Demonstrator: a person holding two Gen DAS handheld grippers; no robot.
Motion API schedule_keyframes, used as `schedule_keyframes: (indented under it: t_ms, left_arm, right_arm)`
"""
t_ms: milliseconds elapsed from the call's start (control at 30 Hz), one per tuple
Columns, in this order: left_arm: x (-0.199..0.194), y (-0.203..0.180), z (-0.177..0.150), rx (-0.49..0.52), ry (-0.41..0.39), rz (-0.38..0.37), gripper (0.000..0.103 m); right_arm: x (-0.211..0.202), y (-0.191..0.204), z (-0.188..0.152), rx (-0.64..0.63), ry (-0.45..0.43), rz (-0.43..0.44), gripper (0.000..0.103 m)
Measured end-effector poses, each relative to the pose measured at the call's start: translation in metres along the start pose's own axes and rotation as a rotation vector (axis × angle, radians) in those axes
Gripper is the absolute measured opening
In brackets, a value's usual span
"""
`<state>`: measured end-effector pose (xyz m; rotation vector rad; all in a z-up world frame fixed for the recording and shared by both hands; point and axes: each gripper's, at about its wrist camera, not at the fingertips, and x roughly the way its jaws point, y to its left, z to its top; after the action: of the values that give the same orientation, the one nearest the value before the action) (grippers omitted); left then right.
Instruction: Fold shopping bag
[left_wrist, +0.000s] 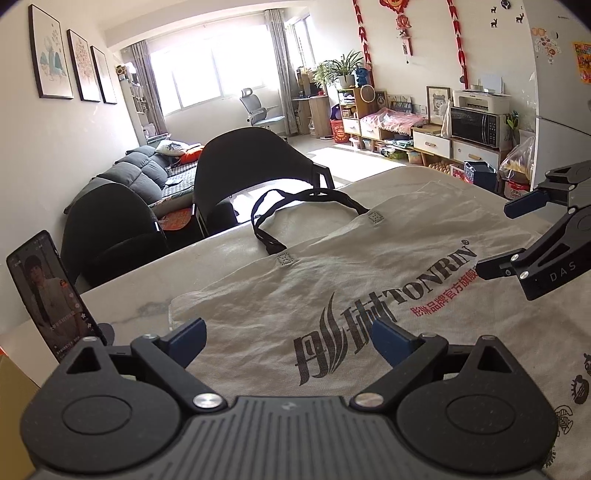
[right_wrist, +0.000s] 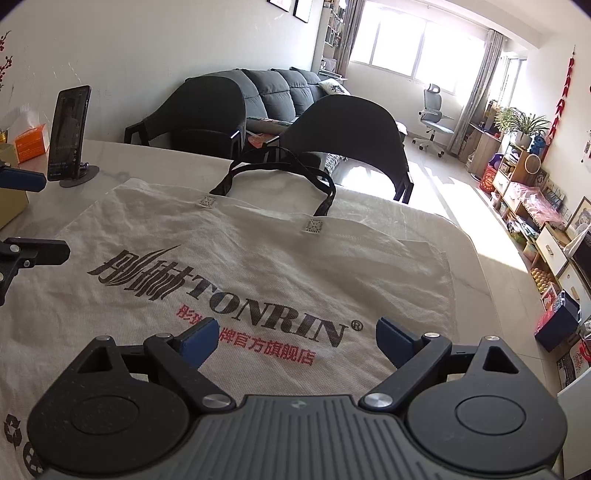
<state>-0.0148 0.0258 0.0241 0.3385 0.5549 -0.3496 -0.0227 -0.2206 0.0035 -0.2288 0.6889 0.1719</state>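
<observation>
Both tongs (left (left_wrist: 288, 341), right (right_wrist: 297, 341)) gape above flat shopping bag (right_wrist: 258, 258).

A: What blocks the left end of the tabletop (right_wrist: 155, 162)?

B: A phone (right_wrist: 68, 133) upright on its round stand, near the far left corner, with an orange box (right_wrist: 31, 142) and a cardboard box (right_wrist: 11, 192) beside it at that edge.

A: And the far edge?

B: Two dark chairs (right_wrist: 351, 125) pushed up close; the bag's black handles (right_wrist: 280, 173) hang over that edge.

A: The middle?

B: The shopping bag (right_wrist: 258, 258) lies flat, nothing on it. The right edge is bare marble.
</observation>
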Motion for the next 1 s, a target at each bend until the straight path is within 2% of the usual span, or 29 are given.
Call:
schedule_keyframes:
  t_ms: [200, 367, 500, 600, 900, 1000]
  left_arm:
    - [-0.005, -0.011, -0.019, -0.024, 0.01, -0.029, 0.096]
    - [0.004, -0.029, -0.028, -0.019, 0.036, -0.078, 0.096]
    - [0.014, -0.041, -0.036, 0.023, 0.059, -0.066, 0.096]
    - [0.021, -0.044, -0.045, 0.05, 0.077, -0.036, 0.096]
    - [0.022, -0.012, -0.065, -0.008, 0.084, -0.001, 0.102]
    - [0.018, 0.003, -0.071, -0.029, 0.089, 0.017, 0.103]
  right_arm:
    - [-0.008, 0.006, -0.017, 0.035, -0.026, 0.033, 0.091]
    - [-0.002, 0.037, -0.024, -0.017, -0.013, 0.109, 0.089]
    - [0.008, 0.055, -0.027, -0.058, 0.011, 0.131, 0.089]
    - [0.015, 0.054, -0.032, -0.057, 0.033, 0.129, 0.089]
    - [0.011, -0.003, -0.059, 0.076, 0.041, 0.114, 0.091]
    - [0.002, -0.025, -0.072, 0.112, 0.039, 0.074, 0.091]
